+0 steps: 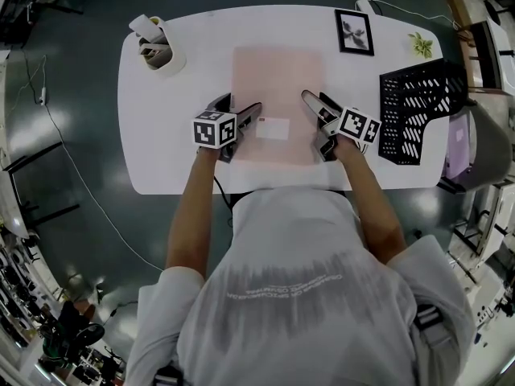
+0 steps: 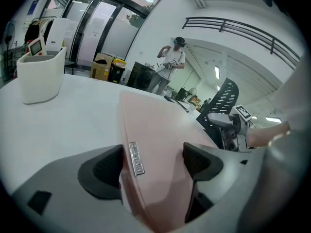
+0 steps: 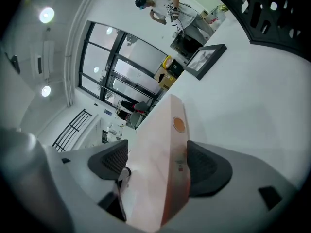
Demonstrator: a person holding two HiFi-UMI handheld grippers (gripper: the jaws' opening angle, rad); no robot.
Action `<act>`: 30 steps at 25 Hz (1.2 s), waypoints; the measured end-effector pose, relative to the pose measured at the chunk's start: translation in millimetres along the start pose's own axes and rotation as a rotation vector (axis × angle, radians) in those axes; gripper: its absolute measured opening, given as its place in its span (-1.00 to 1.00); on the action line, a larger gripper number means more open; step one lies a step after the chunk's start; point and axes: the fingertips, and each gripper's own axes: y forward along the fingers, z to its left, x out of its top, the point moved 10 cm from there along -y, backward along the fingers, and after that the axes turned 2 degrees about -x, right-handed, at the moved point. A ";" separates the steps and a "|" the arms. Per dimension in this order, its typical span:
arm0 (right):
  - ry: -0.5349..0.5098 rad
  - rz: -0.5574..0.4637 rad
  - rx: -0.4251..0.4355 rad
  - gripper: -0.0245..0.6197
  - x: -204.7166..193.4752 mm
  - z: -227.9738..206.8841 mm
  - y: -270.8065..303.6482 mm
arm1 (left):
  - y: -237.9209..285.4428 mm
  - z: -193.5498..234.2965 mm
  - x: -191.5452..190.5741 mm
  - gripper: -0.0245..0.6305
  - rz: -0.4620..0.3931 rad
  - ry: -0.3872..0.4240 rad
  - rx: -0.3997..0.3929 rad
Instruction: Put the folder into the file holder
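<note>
A pink folder (image 1: 278, 95) lies in the middle of the white table (image 1: 161, 135), a white label (image 1: 272, 129) near its front edge. My left gripper (image 1: 239, 107) is at the folder's front left corner. In the left gripper view the folder (image 2: 160, 130) fills the space between the pads, which press on it. My right gripper (image 1: 315, 99) is at the front right corner. There the folder (image 3: 160, 149) stands tilted between wide jaws, with a small gap beside the left pad. The black mesh file holder (image 1: 414, 107) stands at the table's right end.
A white pen cup (image 1: 161, 51) stands at the back left of the table. At the back right are a framed picture (image 1: 354, 32) and a small plant (image 1: 421, 45). A person (image 2: 170, 64) stands far off in the room.
</note>
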 end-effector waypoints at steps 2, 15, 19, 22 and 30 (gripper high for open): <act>0.020 -0.006 0.006 0.23 0.2 -1.0 -0.7 | -0.1 -0.1 0.5 0.33 0.002 0.001 0.001; 0.140 -0.014 0.082 0.22 4.4 -11.2 -1.9 | -0.4 1.1 0.9 0.33 -0.002 -0.007 0.003; 0.153 -0.030 0.080 0.22 3.5 -12.6 -2.5 | -1.6 1.7 1.8 0.32 -0.004 -0.012 0.001; 0.211 -0.048 0.085 0.17 2.7 -16.5 -4.0 | -1.5 1.3 1.3 0.33 -0.004 -0.011 0.004; 0.281 -0.046 0.118 -0.06 -2.4 -24.4 -6.0 | -2.2 2.0 3.3 0.33 -0.007 -0.026 -0.030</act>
